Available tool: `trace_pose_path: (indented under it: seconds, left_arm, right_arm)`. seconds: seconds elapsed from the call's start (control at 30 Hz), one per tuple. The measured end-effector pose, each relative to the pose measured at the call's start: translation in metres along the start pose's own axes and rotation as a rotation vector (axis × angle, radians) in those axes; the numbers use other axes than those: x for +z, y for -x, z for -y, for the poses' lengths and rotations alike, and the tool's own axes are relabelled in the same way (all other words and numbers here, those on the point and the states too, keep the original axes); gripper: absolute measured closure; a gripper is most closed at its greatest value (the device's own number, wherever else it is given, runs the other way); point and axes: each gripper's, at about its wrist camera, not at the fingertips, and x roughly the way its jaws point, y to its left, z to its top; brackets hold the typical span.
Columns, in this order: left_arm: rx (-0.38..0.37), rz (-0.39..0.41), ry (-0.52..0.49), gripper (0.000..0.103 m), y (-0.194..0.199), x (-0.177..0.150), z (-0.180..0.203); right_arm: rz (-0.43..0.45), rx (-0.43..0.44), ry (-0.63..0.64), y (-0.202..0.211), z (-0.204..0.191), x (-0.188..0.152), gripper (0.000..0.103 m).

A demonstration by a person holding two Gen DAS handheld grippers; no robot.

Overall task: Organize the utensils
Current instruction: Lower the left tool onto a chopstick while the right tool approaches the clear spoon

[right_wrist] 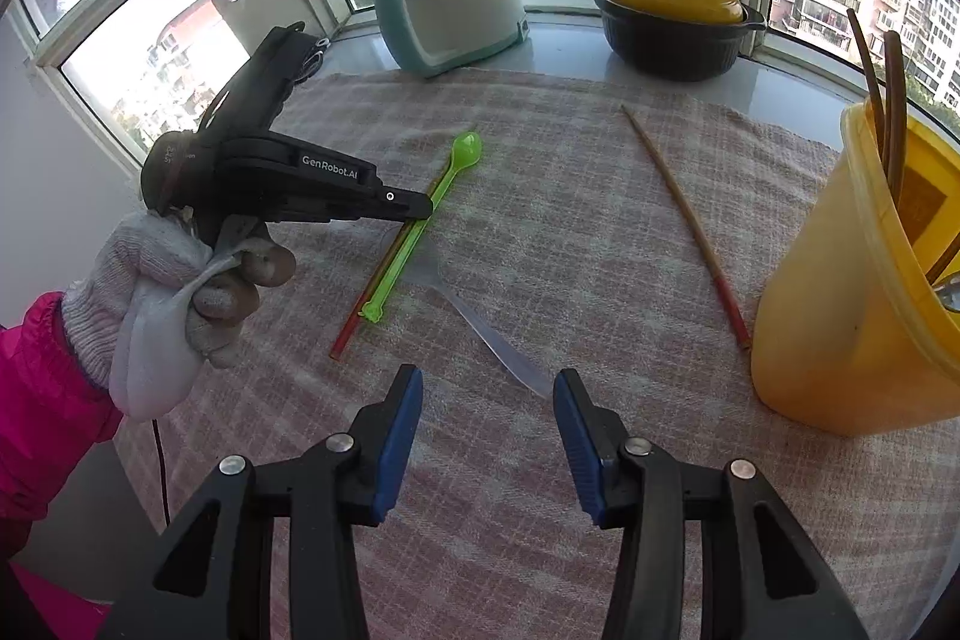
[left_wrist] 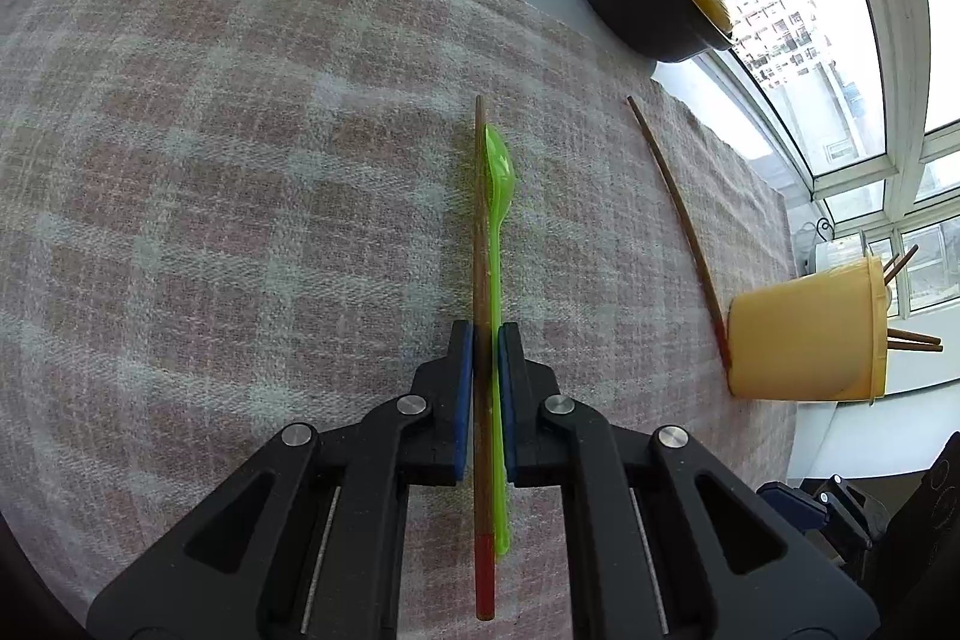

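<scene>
1. Two utensils, a green plastic spoon [left_wrist: 497, 244] and a red-tipped chopstick [left_wrist: 481, 280], are being squeezed side by side between the blue pads of the left gripper [left_wrist: 485, 340], whose jaws are standing nearly closed on the pair.
2. Both of them are lying along the checked cloth [left_wrist: 210, 160], well to the left of the yellow holder cup [right_wrist: 852, 292], with the spoon's bowl pointing toward the windows.
3. A gloved hand [right_wrist: 174, 292] with a pink sleeve [right_wrist: 42, 400] is gripping the left tool's handle.
4. The right gripper [right_wrist: 487, 388] is hanging with its jaws apart and nothing between the pads; a clear plastic spoon [right_wrist: 480, 322] is lying on the cloth just ahead of its fingers, left of the cup.
5. A second chopstick [right_wrist: 684, 220] is lying alone on the cloth, its red end nearly touching the foot of the cup.
6. The cup is standing at the cloth's right side and is holding several brown chopsticks [right_wrist: 888, 112] upright.
7. Beyond the cup, on the sill, a dark pot with a yellow lid [right_wrist: 672, 16] and a white-and-teal cooker [right_wrist: 450, 4] are sitting by the glass.
</scene>
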Motion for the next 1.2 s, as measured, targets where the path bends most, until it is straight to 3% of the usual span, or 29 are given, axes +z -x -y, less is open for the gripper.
trace_pose_path:
  seconds: [0.47, 0.57, 0.73, 0.9, 1.07, 1.2]
  left_arm:
    - [0.025, 0.028, 0.032, 0.097, 0.023, -0.021, -0.031]
    - [0.068, 0.043, 0.025, 0.097, 0.025, -0.025, -0.034]
    - [0.030, 0.045, 0.042, 0.097, 0.029, -0.030, -0.038]
    - [0.081, 0.039, 0.026, 0.097, 0.024, -0.029, -0.032]
    - [0.048, 0.043, 0.032, 0.097, 0.026, -0.027, -0.026]
    - [0.065, 0.039, 0.018, 0.097, 0.025, -0.026, -0.022]
  right_arm:
    - [-0.024, 0.020, 0.058, -0.015, -0.022, 0.013, 0.056]
    - [-0.034, 0.025, 0.067, -0.020, -0.026, 0.014, 0.056]
    - [-0.040, 0.032, 0.069, -0.023, -0.027, 0.015, 0.056]
    - [-0.062, 0.020, 0.072, -0.027, -0.023, 0.014, 0.056]
    - [-0.105, 0.025, 0.082, -0.041, -0.017, 0.021, 0.063]
    - [-0.153, 0.001, 0.150, -0.061, -0.023, 0.030, 0.066]
